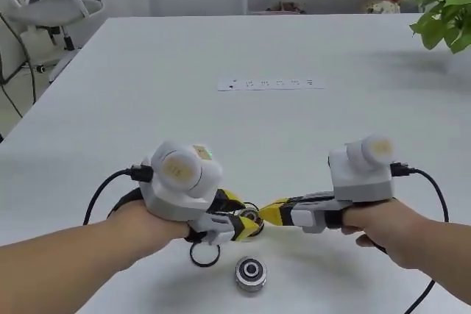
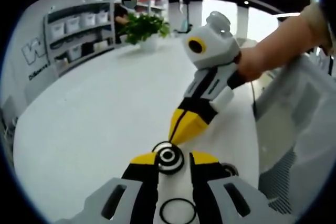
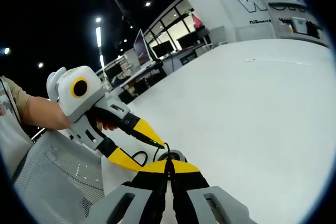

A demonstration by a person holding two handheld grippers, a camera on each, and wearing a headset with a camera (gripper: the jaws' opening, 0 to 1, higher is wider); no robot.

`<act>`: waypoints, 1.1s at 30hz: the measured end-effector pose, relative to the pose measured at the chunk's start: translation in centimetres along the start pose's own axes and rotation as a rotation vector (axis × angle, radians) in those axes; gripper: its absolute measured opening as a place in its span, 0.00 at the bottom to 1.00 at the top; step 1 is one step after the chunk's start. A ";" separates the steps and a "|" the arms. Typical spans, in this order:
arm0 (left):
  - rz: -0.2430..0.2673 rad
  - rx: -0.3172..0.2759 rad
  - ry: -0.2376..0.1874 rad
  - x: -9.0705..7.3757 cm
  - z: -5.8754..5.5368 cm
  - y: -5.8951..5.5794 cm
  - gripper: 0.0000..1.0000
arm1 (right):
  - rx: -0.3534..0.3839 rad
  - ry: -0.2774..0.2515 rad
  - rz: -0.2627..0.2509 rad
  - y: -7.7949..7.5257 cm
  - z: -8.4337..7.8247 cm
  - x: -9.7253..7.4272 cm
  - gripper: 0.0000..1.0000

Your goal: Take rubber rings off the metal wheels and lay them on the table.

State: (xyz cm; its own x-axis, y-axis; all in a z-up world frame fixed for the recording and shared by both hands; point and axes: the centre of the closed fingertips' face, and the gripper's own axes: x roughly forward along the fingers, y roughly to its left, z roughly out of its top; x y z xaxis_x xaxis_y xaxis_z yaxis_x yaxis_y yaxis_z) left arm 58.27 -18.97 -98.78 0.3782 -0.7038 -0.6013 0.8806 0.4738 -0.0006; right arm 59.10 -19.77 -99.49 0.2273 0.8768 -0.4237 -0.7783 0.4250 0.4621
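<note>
Metal wheel point(image 2: 168, 156) is clamped in the left gripper point(image 2: 174, 158). Right gripper point(image 3: 168, 165) jaws are pressed together at that wheel's rim. A loose rubber ring point(image 1: 204, 254) and second wheel point(image 1: 251, 272) are laid on the table point(image 1: 294, 130) just beside it.

left gripper point(image 2: 170, 159) clamps wheel point(image 2: 169, 156) | right gripper point(image 2: 176, 138) tip touches it | loose ring point(image 2: 178, 211) on table point(image 2: 105, 114)
</note>
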 end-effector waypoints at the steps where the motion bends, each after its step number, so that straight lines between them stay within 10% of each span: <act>1: 0.000 -0.001 -0.002 -0.2 0.0 0.0 0.24 | 0.001 -0.003 0.000 0.0 0.1 0.0 0.00; 33: 0.024 -0.050 -0.142 -8.3 1.3 -0.2 0.53 | 0.018 -0.058 0.060 2.8 2.5 -0.2 0.00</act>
State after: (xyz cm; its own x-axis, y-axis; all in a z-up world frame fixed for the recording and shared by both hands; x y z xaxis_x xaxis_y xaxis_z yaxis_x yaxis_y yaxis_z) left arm 55.35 -13.93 -92.77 0.4388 -0.7578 -0.4829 0.8568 0.5148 -0.0293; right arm 58.35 -18.15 -96.12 0.2145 0.9120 -0.3495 -0.7810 0.3751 0.4993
